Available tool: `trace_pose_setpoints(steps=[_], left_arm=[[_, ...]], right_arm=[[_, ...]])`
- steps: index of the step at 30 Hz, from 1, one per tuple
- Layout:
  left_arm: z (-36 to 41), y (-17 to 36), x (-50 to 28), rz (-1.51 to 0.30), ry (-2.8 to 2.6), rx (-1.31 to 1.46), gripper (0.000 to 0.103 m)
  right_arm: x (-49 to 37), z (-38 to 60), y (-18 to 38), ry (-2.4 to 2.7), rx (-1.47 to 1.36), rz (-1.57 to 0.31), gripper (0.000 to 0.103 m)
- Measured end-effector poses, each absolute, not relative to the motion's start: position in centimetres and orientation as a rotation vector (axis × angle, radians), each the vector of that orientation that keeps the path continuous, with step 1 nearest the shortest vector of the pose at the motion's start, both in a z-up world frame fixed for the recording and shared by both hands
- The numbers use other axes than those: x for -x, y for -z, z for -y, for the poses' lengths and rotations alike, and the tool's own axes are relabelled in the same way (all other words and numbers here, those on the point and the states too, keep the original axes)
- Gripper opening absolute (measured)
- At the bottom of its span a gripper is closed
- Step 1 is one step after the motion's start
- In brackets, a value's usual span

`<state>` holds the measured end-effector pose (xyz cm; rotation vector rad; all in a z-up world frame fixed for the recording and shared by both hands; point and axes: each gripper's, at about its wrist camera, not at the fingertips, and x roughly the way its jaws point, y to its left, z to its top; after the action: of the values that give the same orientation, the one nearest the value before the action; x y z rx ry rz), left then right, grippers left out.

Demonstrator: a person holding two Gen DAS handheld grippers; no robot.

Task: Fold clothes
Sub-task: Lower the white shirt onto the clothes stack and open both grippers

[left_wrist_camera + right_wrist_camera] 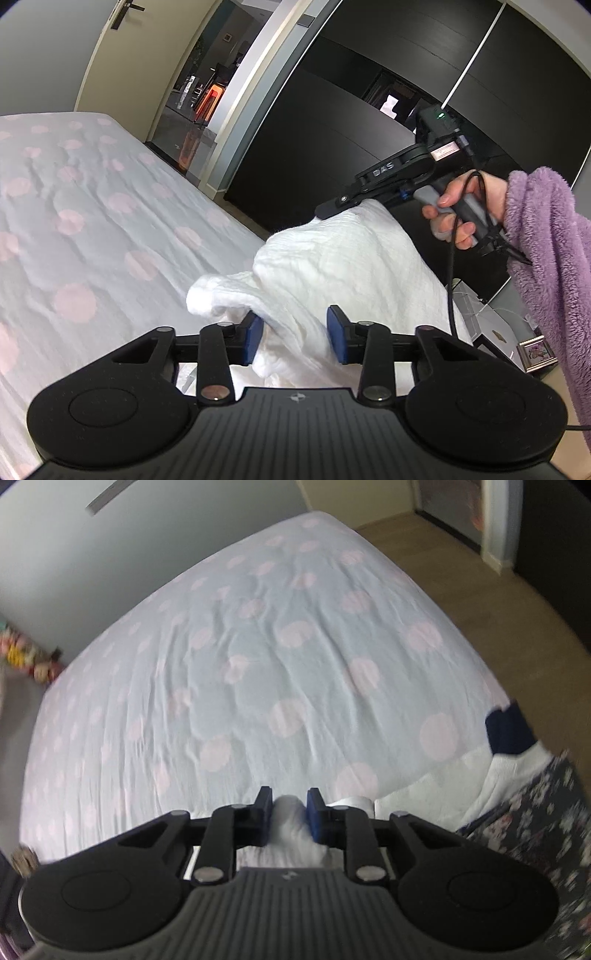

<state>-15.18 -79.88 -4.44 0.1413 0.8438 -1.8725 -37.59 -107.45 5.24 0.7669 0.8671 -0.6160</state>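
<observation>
A white textured garment point(332, 258) hangs above the bed, stretched between both grippers. In the left wrist view my left gripper point(296, 338) has its blue pads point(255, 338) closed on a bunched lower fold of it. Up and to the right, a hand in a purple fleece sleeve point(546, 266) holds my right gripper point(334, 208), whose tip sits at the garment's top edge. In the right wrist view my right gripper point(290, 814) pinches a narrow wad of the white garment point(291, 830) between its pads, pointing down over the bed.
The bed point(258, 664) has a pale sheet with pink dots. Other clothes lie at its near right edge: a navy piece point(509, 731), a white one point(498, 779), and dark floral fabric point(535, 830). A dark wardrobe point(369, 110) and an open doorway point(207, 92) stand beyond.
</observation>
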Motion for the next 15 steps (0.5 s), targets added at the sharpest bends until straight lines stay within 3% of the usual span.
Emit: trace_pose_setpoints(steps=[3, 8, 15], left_arm=[[79.6, 4.2, 15.3, -0.834, 1.877, -0.134, 0.031], [78.5, 3.4, 15.8, -0.771, 1.891, -0.137, 0.009], [78.1, 2.9, 16.3, -0.739, 1.831, -0.226, 0.009]], right_arm=[[37.5, 105.4, -8.3, 0.544, -0.669, -0.809, 0.016], [38.0, 101.4, -13.0, 0.473, -0.452, -0.761, 0.013], [37.2, 98.9, -12.3, 0.572, -0.266, -0.754, 0.016]])
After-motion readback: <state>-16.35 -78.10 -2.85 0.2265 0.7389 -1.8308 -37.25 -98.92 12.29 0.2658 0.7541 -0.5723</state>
